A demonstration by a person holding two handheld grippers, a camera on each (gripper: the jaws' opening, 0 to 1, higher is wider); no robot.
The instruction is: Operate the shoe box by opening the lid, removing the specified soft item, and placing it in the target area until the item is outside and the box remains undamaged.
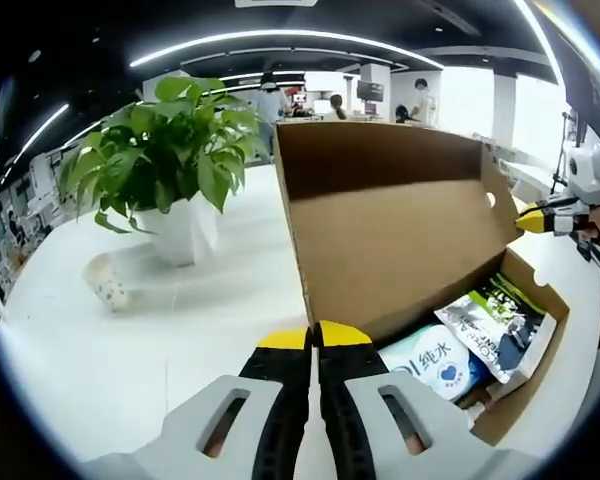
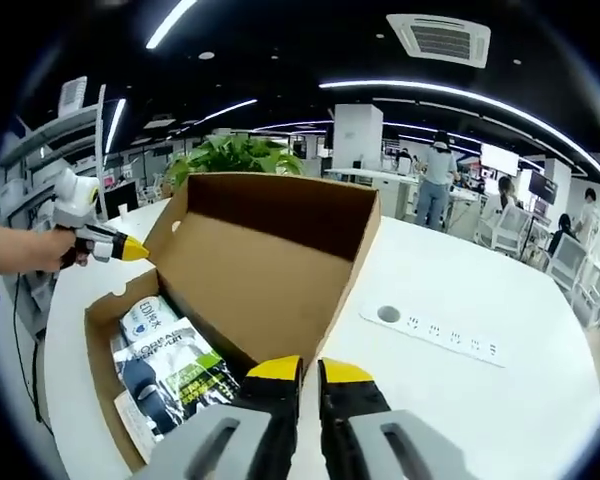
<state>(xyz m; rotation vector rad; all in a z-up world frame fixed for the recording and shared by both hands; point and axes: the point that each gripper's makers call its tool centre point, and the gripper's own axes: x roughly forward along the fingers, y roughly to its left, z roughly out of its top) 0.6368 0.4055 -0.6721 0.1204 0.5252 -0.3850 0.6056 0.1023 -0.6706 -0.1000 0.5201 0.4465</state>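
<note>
Left hand-held gripper (image 1: 314, 336): yellow-tipped jaws pressed together, holding nothing, just short of the shoe box (image 1: 400, 230); right hand-held gripper (image 2: 310, 370) likewise closed and empty. Lid's up: plain brown corrugated card, stiff, matte. Box sits on glossy white worktop (image 1: 160, 340). Inside: glossy soft packs (image 2: 170, 375), crinkly film. Next, prob: open jaws, pinch a pack w/o snagging the walls.

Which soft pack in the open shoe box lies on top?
The green-and-black printed pack lies on top, overlapping the white-and-blue wipes pack in the brown cardboard shoe box.
</note>
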